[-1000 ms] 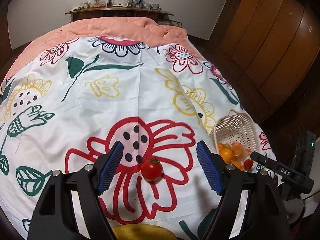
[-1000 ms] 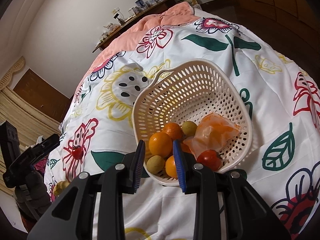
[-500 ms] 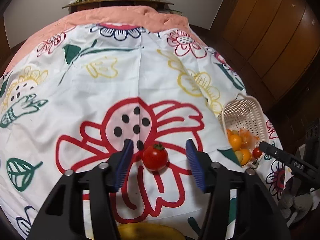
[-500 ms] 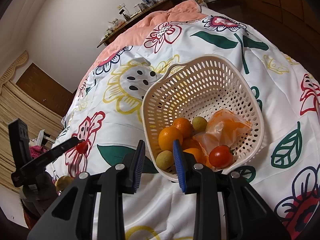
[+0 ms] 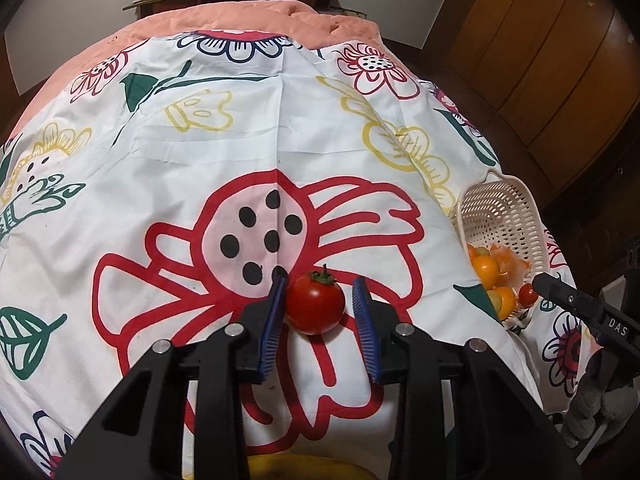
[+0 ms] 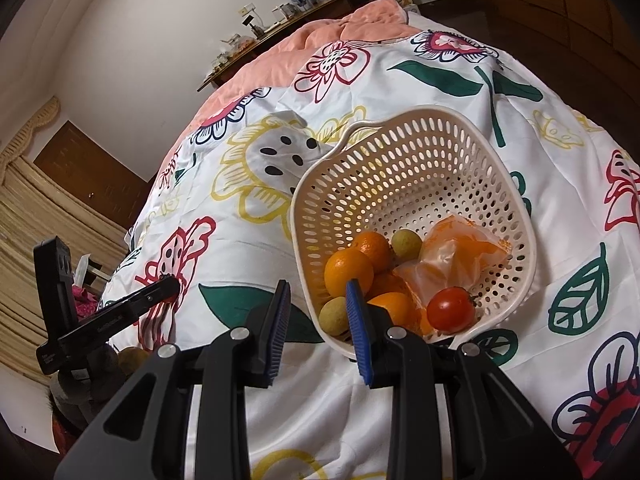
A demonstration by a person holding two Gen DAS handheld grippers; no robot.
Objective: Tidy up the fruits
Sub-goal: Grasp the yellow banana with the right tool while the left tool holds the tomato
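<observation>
A person works over a bed covered by a white sheet printed with large flowers. The left gripper brackets a round red tomato with a green stem resting on a red flower print; its left blue pad touches the fruit, the right pad sits just beside it, so the grip is not fully clenched. The right gripper hangs released, straddling the near rim of a cream perforated plastic basket. Inside lie oranges, 2 small green fruits, a plastic bag and another red tomato.
</observation>
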